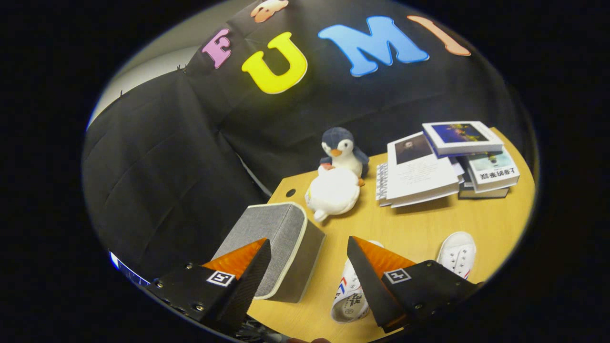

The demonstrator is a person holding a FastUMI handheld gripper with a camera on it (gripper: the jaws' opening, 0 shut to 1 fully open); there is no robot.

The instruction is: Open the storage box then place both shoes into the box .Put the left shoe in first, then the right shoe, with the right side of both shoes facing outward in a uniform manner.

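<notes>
Gripper view, and the claw (309,267) hangs above the worktop (419,224) with its fingers spread wide, nothing between them but air. Low and left of centre sits the box (281,233), a grey fabric cube with a pale rim, tipped so one face looks up at us; its near corner tucks just behind the left finger (248,271). It looks closed from here, so opening it reads as the step in hand.

To do that well, I'd say bring the claw down over the box's pale-rimmed edge, find the lid's lip or a flap, and pinch only that thin edge, not the whole wall. Then lift along the hinge line, slow, so the light box doesn't drag across the wood toward the shoes.

Speaking of which: one shoe (350,295) lies at lower centre, white with striped side, partly behind the right finger (367,281). The second shoe (457,255) rests at lower right, toe up, near the worktop's edge.

Further back, mid-frame, a penguin toy (340,150) stands against a white plush (333,190), and a stack of books (448,162) fills the upper right of the worktop.

Hard calls now: where the lid hinges, I cannot tell, since the box's lower edge is cut off by the fingers. Which shoe is left and which right is also unclear, both being half hidden.
</notes>
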